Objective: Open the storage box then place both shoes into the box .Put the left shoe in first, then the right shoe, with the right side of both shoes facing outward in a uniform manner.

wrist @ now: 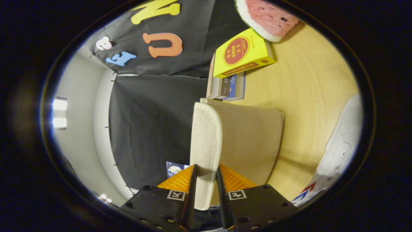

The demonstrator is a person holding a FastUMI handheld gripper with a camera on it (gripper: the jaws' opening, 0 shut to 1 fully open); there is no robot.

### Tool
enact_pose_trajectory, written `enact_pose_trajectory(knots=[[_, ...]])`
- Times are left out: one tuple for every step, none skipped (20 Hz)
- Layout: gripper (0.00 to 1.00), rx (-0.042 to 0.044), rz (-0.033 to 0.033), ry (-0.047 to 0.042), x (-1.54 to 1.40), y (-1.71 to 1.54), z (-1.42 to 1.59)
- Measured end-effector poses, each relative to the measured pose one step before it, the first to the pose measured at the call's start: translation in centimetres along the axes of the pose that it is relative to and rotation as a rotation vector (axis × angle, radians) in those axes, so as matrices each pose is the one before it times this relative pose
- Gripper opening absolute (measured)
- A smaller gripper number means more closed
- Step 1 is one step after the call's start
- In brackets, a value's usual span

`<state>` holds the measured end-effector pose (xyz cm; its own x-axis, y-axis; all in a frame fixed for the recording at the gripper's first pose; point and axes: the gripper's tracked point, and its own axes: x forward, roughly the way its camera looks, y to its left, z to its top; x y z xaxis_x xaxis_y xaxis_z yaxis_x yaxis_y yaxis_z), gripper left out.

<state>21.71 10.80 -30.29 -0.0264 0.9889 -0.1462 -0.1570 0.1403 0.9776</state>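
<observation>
Pinching the beige fabric lid (206, 141) between tool (206, 180) fingers — swinging it fully clear of the storage box (254, 145), grip steady.

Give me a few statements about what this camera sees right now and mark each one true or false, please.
1. The gripper has both fingers pressed on the raised beige fabric lid of the storage box. True.
2. A yellow cardboard box with a red round mark lies on top of a stack of books. True.
3. The white lace-up shoe is already inside the beige fabric storage box. False: it lies on the light wooden table, off to the side of the box.
4. The watermelon-slice plush toy sits between the gripper's fingers. False: it lies far beyond them, past the yellow box.
</observation>
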Motion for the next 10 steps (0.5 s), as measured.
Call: enact_pose_trajectory(knots=[[0.19,0.01175,-0.00103,-0.00735,-0.201,0.145,-0.135],[0.13,0.00708,0.01352,0.00719,-0.188,0.337,-0.316],[0.13,0.00703,0.0194,0.0059,-0.161,0.784,-0.437],[0.1,-0.00326,-0.02398,-0.02559,-1.08,-0.076,0.586],[0.0,-0.00566,0.00258,-0.00256,1.347,0.527,-0.707],[0.0,-0.01217,-0.00504,-0.00404,-0.618,0.593,-0.21],[0.0,-0.00804,-0.00716,-0.00905,-0.145,0.645,-0.109],[0.0,-0.00654,0.00178,-0.01055,-0.207,0.85,-0.147],[0.0,-0.01043,0.00521,-0.01553,-0.258,1.058,0.038],[0.0,-0.01193,-0.00601,-0.0165,-0.222,0.925,0.104]])
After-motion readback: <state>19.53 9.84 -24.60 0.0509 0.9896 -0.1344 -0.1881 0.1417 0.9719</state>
